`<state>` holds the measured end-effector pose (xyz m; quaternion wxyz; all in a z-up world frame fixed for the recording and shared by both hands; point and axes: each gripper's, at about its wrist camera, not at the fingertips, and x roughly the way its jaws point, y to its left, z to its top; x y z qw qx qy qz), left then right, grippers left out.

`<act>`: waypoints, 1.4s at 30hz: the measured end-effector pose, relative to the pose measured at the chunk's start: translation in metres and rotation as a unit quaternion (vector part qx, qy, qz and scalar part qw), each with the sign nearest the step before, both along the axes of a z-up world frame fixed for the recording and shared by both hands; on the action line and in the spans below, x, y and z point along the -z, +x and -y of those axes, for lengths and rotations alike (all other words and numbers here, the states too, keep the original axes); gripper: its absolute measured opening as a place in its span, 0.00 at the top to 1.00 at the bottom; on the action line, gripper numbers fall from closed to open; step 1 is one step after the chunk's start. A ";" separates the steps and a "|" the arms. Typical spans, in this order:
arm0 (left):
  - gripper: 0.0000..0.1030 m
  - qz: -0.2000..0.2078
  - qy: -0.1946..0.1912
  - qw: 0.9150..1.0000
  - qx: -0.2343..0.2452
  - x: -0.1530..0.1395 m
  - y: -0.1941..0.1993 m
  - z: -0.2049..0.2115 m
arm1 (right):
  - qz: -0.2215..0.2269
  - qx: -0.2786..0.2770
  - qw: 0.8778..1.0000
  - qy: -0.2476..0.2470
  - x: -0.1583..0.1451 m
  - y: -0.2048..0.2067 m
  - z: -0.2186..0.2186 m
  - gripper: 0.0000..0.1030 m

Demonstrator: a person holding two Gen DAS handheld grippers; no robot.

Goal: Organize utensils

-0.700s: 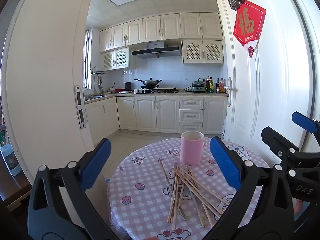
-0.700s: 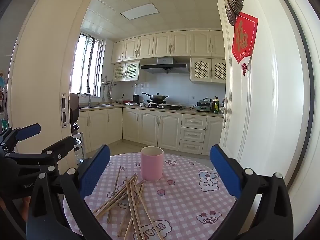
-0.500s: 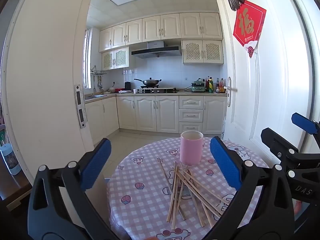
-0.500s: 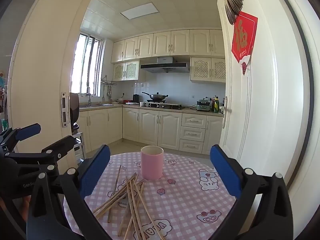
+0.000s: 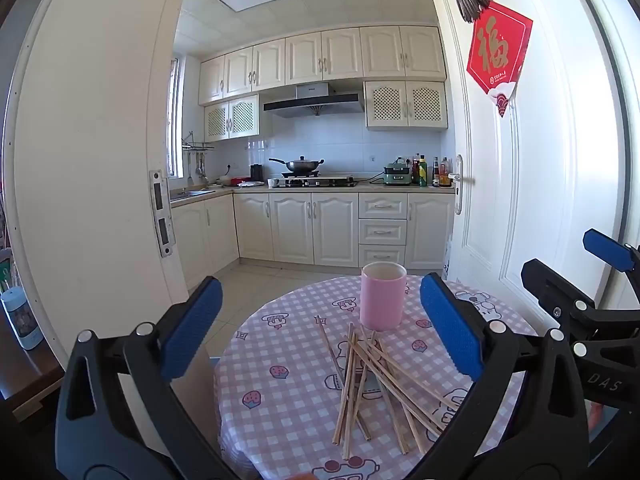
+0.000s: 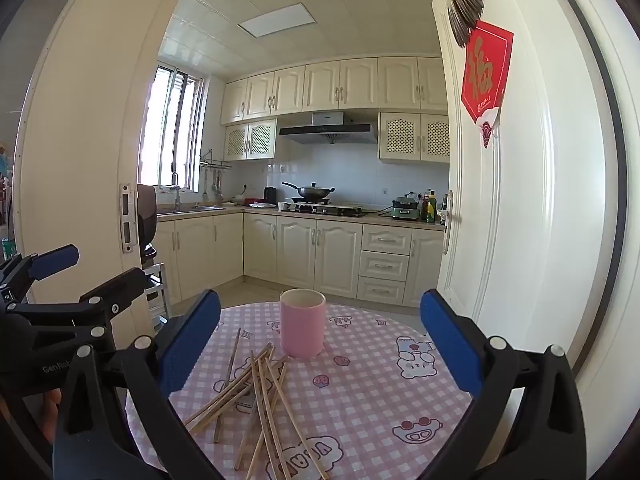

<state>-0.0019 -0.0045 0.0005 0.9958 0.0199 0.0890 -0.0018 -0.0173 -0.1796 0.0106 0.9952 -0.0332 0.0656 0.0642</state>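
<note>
Left gripper (image 5: 320, 336), right gripper (image 6: 320, 340): jaws wide, empty; chopsticks (image 5: 372, 384) heaped loose beside pink cup (image 5: 383, 296); step: none gathered; next: descend, pinch one stick.

- A pink cylindrical ceramic cup (image 5: 383, 297) stands upright on the round checked-cloth table (image 5: 280, 392), toward its far side.
- Loose wooden chopsticks (image 5: 372, 380) lie crossed on the table, just before the cup.

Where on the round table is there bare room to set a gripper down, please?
Bare cloth lies right of the pink cup and chopstick pile, out to the table edge by the door. A narrower strip lies left of the pile. The middle, before the cup, is crowded.
</note>
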 end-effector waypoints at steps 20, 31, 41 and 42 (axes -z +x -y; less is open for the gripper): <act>0.06 -0.002 -0.001 1.000 0.001 0.003 0.001 -0.003 | -0.004 0.003 1.000 0.001 0.000 0.006 0.003 0.06; 0.06 -0.002 0.000 1.000 -0.001 0.003 0.002 -0.003 | -0.004 0.003 1.000 0.001 0.000 0.007 0.002 0.06; 0.06 -0.001 0.000 1.000 -0.001 0.003 0.003 -0.003 | -0.004 0.003 1.000 0.002 0.000 0.006 0.002 0.06; 0.06 -0.002 0.000 1.000 -0.001 0.003 0.003 -0.003 | -0.004 0.003 1.000 0.002 0.000 0.006 0.002 0.06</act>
